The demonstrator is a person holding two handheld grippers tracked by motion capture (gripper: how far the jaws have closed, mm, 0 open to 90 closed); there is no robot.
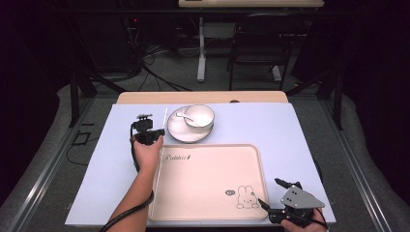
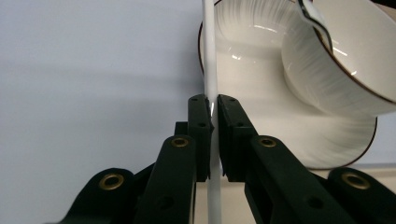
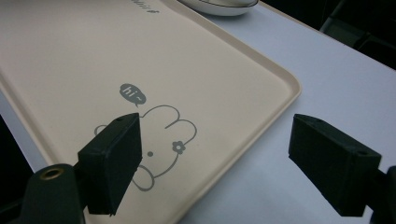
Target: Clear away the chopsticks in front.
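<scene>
Table brightly lit from above, room behind dim; near tongs slightly blurred, soft shadows

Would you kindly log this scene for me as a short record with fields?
left gripper: shut on white stick
right gripper: open, over tray corner
tray: beige, bare, rabbit print
plate: beyond tray, carries bowl
spoon: in bowl
table cover: pale blue
</scene>
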